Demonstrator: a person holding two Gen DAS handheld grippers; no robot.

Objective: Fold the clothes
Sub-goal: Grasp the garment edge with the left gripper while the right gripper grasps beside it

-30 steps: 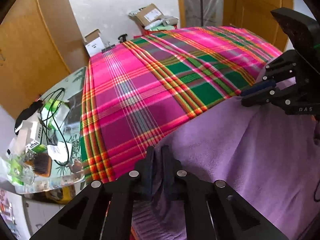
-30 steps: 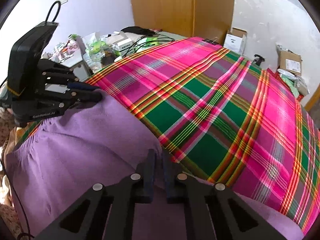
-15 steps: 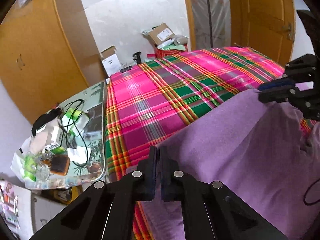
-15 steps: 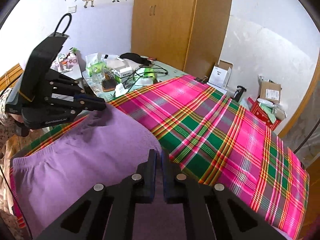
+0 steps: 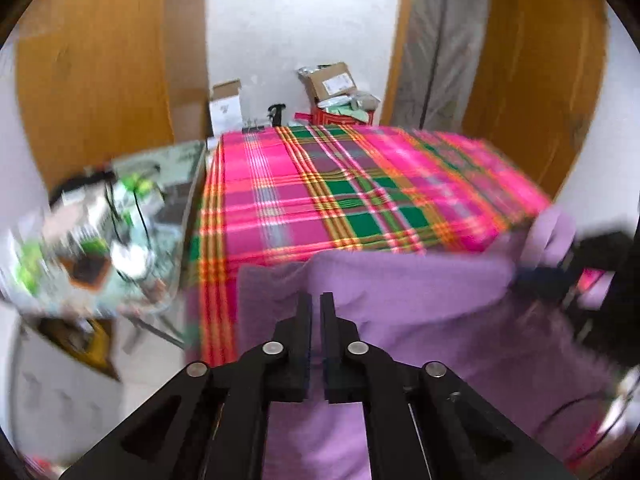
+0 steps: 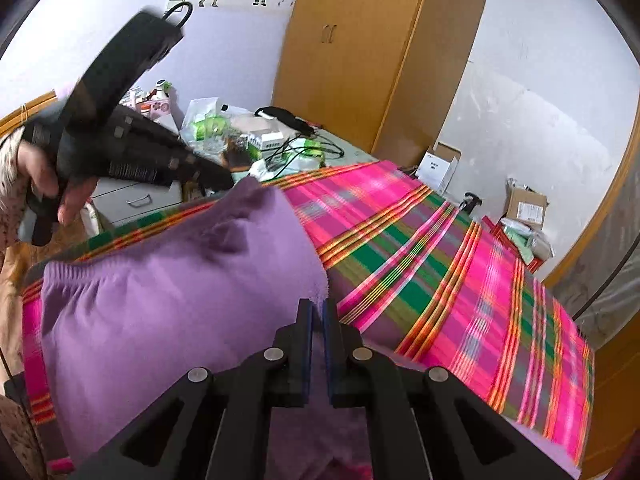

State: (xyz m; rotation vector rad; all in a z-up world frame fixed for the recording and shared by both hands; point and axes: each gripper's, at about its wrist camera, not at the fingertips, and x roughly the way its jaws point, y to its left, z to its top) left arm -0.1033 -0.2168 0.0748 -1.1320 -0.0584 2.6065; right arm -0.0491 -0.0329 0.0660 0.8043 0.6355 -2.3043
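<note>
A purple garment (image 5: 420, 312) (image 6: 168, 304) hangs lifted over the near edge of a bed covered in pink and green plaid cloth (image 5: 340, 192) (image 6: 460, 280). My left gripper (image 5: 316, 304) is shut on the garment's top edge, and my right gripper (image 6: 317, 312) is shut on the same edge further along. The left gripper (image 6: 224, 178) also shows at upper left in the right wrist view, held by a hand (image 6: 48, 176), pinching a raised corner. At the right edge of the left wrist view the right gripper (image 5: 528, 272) is blurred. An elastic waistband (image 6: 68, 280) shows low on the left.
A cluttered side table (image 5: 120, 216) (image 6: 248, 140) with cables, boxes and packets stands beside the bed. Wooden wardrobes (image 6: 380, 48) and cardboard boxes (image 5: 332, 84) line the far wall. A drawer unit (image 6: 136, 200) sits below the table.
Both grippers have risen and pulled back toward the near bed edge, lifting the purple garment off the plaid cloth. More of the bed now lies bare.
</note>
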